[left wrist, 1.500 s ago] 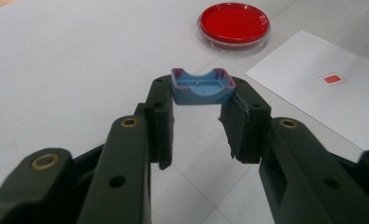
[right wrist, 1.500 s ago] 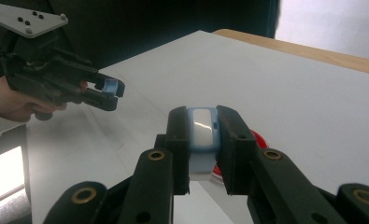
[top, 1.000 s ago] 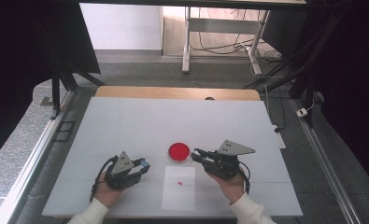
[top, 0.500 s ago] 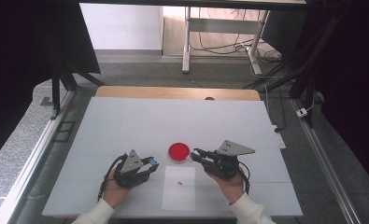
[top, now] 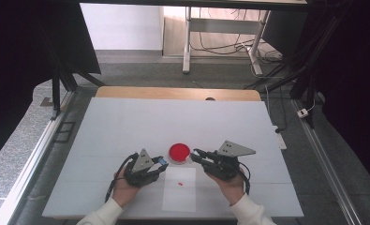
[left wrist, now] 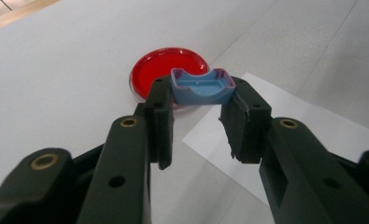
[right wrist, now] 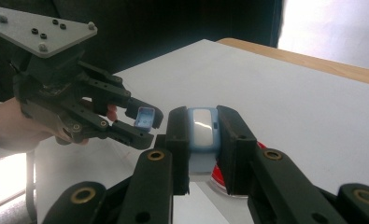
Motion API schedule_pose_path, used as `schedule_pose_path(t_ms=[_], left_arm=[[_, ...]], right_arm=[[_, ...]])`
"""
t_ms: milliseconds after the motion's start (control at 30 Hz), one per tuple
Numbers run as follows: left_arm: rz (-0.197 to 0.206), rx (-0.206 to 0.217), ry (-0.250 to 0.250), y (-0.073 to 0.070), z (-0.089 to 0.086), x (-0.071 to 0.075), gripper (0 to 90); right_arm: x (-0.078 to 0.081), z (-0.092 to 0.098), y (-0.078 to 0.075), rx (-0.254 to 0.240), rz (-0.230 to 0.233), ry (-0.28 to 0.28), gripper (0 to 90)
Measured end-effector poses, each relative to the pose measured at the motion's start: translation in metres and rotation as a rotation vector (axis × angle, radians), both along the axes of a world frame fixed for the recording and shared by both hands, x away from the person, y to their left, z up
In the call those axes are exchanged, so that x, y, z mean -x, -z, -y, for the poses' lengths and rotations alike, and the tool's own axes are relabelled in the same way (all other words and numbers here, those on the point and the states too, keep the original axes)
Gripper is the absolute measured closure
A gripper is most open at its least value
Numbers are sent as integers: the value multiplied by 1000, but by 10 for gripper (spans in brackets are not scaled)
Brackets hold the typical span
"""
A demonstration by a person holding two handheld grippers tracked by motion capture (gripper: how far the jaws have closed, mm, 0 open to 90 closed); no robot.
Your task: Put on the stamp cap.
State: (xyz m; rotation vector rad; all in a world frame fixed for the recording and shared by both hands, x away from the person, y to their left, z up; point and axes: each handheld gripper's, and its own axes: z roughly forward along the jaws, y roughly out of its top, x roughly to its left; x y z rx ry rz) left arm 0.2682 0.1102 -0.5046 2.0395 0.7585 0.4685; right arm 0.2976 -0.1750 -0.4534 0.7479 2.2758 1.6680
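left gripper (left wrist: 198,100) with fingers (left wrist: 159,116) clamped on a small blue cap (left wrist: 200,87), right gripper (right wrist: 203,135) with fingers (right wrist: 232,140) closed on a blue case (right wrist: 202,128), both just above the red dish (top: 179,152) and white paper sheet (top: 179,194) on the desk (top: 126,126)

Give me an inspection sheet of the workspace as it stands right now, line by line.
Surface: white table top, wooden strip along its far edge.
Job's things: red dish between the two grippers; small blue cap in the left one; blue-and-white piece in the right one.
Clutter: white paper sheet near the front edge, with a small red mark on it.
Grippers: left gripper shut on the small blue cap; right gripper shut on the blue-and-white piece; both point at the dish.
Cables: one black cable trails from each gripper.
Surroundings: dark curtains at both sides, a desk frame with floor cables behind.
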Motion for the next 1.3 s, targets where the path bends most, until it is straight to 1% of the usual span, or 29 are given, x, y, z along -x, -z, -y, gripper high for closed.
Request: schedule_pose_path(t_ms=[367, 767, 1067, 1300], left_arm=[[1, -6, 15, 1, 12, -5, 641], [-1, -23, 48, 2, 26, -9, 640], [-13, -33, 75, 6, 41, -10, 640], [-13, -33, 87, 7, 52, -12, 639]], right_arm=[[1, -2, 0, 3, 4, 1, 749], [1, -4, 0, 0, 9, 3, 749], [2, -4, 0, 0, 11, 2, 749], [2, -5, 1, 0, 10, 3, 749]])
